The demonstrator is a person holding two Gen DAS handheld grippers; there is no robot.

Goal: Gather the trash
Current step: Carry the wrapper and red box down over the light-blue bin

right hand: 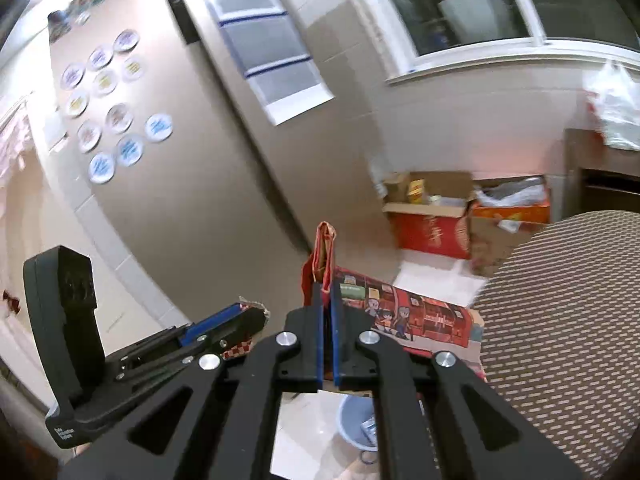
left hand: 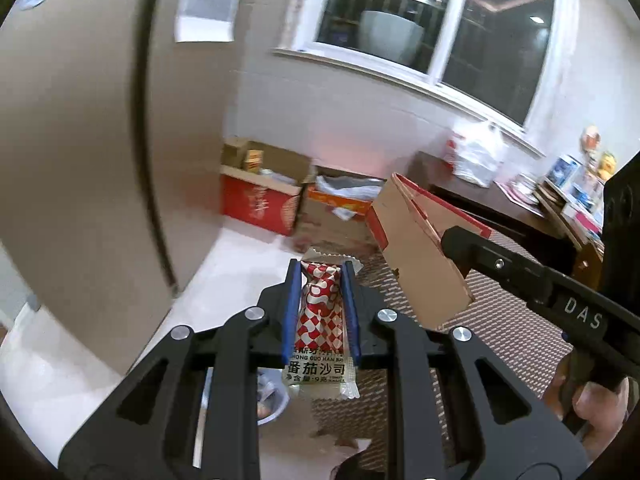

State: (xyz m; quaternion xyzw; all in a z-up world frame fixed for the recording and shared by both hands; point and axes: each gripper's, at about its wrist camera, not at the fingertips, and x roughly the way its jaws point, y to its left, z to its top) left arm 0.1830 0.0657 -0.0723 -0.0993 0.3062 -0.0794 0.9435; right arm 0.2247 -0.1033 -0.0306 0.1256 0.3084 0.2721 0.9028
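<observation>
A: Left tool [left hand: 320,312]?

B: Clamped on the sachet [left hand: 322,320], pads across its middle. It's light, soft and slick, and both ends hang free; a mid-body hold looks safest.

A: Right tool [right hand: 328,336]?

B: Pinched together on the box [right hand: 420,316], gripping one thin wall. It's light, stiff card, likely to swing, so hold near a fold.

A: Where's everything?

B: Both are off the counter [right hand: 560,320], with the bin [right hand: 354,424] below on the floor.

Both grippers are matte black, left gripper [left hand: 320,300] and right gripper [right hand: 330,332] alike: blue pads [left hand: 291,312], silver screws [right hand: 287,338], white "DAS" lettering at three o'clock.
</observation>
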